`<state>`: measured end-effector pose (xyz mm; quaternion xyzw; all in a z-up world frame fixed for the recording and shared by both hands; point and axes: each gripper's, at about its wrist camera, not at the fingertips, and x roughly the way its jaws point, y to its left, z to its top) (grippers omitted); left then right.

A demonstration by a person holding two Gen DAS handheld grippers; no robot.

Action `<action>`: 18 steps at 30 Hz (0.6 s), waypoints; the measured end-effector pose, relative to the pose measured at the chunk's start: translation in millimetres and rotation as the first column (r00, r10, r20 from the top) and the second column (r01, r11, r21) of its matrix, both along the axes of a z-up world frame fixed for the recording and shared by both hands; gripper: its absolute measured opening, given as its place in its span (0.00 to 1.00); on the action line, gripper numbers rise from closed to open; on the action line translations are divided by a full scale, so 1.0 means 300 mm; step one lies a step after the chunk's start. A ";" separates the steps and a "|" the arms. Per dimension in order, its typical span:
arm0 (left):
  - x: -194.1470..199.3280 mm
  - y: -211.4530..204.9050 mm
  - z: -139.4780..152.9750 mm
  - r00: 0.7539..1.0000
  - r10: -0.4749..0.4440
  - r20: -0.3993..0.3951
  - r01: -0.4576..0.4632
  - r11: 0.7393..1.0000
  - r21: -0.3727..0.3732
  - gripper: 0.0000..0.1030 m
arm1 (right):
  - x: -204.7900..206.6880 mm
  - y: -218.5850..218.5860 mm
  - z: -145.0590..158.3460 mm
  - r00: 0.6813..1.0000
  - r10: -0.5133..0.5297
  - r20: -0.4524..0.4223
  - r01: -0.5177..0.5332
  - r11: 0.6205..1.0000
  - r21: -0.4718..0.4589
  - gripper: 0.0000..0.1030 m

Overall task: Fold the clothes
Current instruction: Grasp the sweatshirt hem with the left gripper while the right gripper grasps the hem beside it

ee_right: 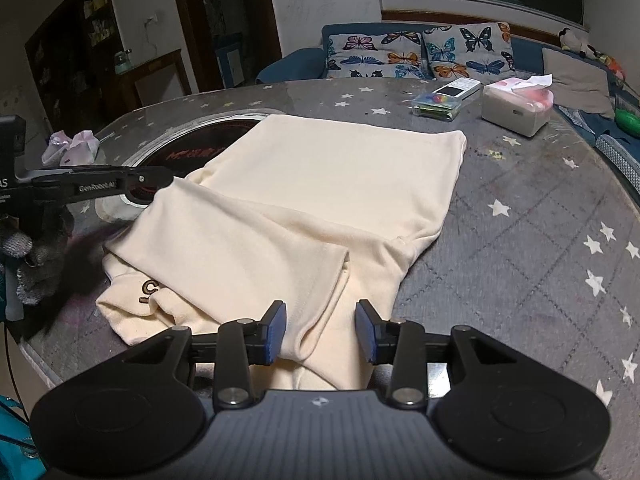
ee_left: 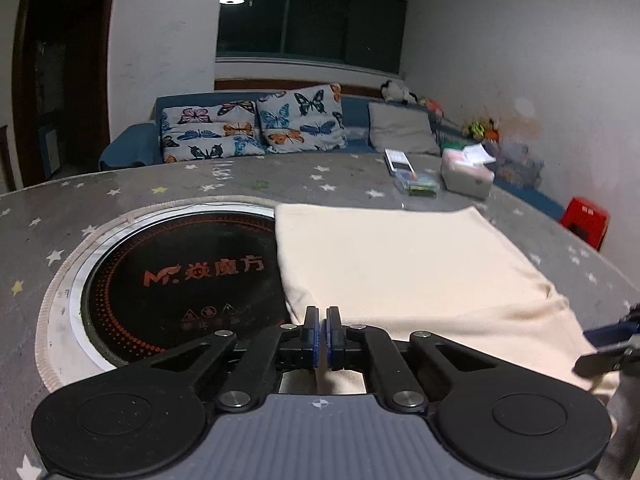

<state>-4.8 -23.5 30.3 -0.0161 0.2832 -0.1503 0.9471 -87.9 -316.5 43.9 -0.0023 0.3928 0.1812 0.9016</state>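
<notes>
Left tongs pinch the cream garment, partly folded, rumpled.

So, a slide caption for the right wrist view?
Open right gripper straddling a cream garment on a star-patterned table.

The shirt is plain cream with a small dark brown mark near the collar. Tablecloth is grey with white stars. Cooktop is black with orange dots and lettering. 2 cushions have multicoloured butterflies on white. Stool is red.
</notes>
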 end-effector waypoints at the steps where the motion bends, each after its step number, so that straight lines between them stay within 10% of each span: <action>1: 0.003 0.006 -0.001 1.000 0.010 -0.005 -0.010 1.000 -0.011 0.03 | 0.000 0.000 0.000 1.000 0.000 0.000 0.000 1.000 0.000 0.37; 18: 0.015 0.040 -0.025 0.995 0.073 -0.074 -0.074 0.997 -0.014 0.04 | 0.032 0.041 0.061 0.996 0.025 0.081 -0.026 1.000 0.004 0.27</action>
